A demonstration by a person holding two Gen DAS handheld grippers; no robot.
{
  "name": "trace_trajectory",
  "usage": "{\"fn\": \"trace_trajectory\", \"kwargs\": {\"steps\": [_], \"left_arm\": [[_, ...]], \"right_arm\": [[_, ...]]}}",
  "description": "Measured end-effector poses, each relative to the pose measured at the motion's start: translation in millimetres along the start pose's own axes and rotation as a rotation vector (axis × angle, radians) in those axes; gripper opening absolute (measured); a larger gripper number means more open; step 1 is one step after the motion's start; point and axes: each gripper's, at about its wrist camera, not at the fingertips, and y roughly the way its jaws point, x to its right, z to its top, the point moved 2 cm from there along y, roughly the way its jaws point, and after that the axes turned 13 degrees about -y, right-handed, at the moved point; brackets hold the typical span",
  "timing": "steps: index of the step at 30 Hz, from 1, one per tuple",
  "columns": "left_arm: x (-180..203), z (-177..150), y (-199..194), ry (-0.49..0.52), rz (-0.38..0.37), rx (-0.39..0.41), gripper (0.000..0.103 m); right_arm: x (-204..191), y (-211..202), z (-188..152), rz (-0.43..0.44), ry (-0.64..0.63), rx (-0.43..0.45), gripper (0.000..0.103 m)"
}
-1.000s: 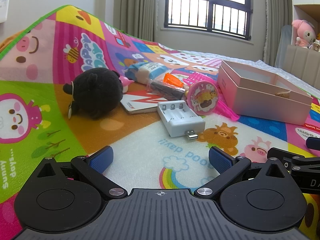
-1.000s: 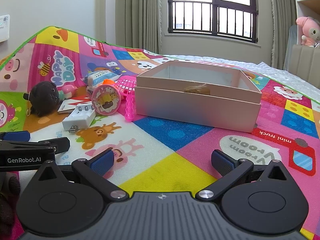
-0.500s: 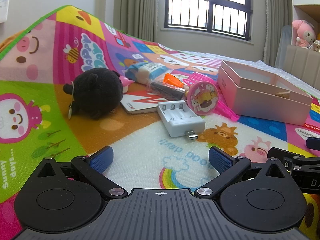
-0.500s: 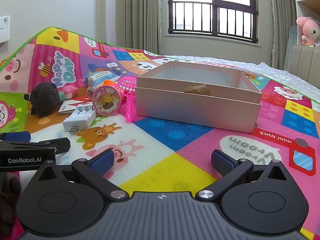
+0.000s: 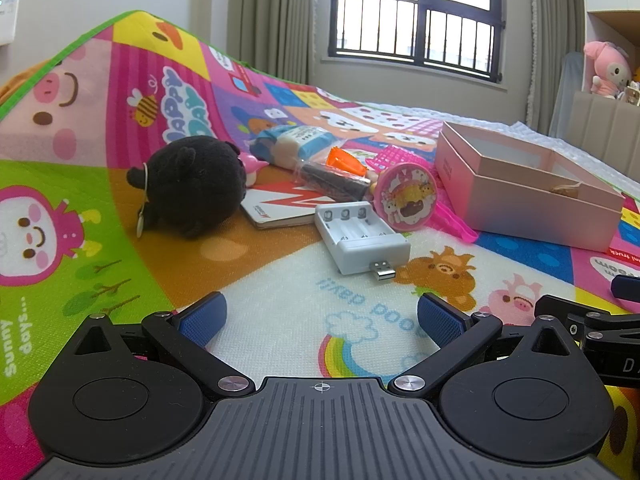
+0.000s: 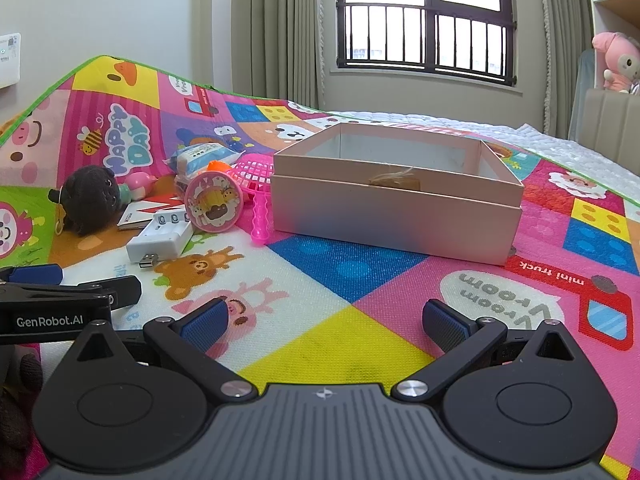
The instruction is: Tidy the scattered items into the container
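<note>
A pink open box (image 6: 396,216) (image 5: 524,200) stands on the colourful play mat with a small tan item (image 6: 396,179) inside. Left of it lies a scattered pile: a black plush toy (image 5: 192,184) (image 6: 90,196), a white battery charger (image 5: 360,236) (image 6: 162,234), a round pink tin (image 5: 406,196) (image 6: 214,202), a pink plastic sieve (image 6: 256,184), a white and red card (image 5: 280,206), a dark wrapped tube (image 5: 332,180), a blue and white packet (image 5: 292,142) and an orange piece (image 5: 344,160). My left gripper (image 5: 320,316) is open, short of the charger. My right gripper (image 6: 326,320) is open, empty, facing the box.
The mat (image 6: 360,272) rises at the back left toward a wall. A window and curtains stand behind. A pink plush (image 6: 616,62) sits on a padded headboard at far right. The left gripper's body (image 6: 60,304) shows at the right view's left edge.
Both grippers have stayed nearly still and open; the right view has shifted very slightly. None of the items has moved.
</note>
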Motion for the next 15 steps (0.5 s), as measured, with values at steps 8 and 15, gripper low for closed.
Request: {"fn": "trace_trajectory", "kwargs": {"steps": [8, 15], "left_arm": [[0.1, 1.1, -2.4, 0.0, 0.0, -0.003, 0.103], [2.2, 2.0, -3.7, 0.015, 0.015, -0.014, 0.103]], "right_arm": [[0.1, 3.7, -2.0, 0.006, -0.009, -0.016, 0.103], [1.4, 7.2, -1.1, 0.036, -0.01, -0.053, 0.103]]}}
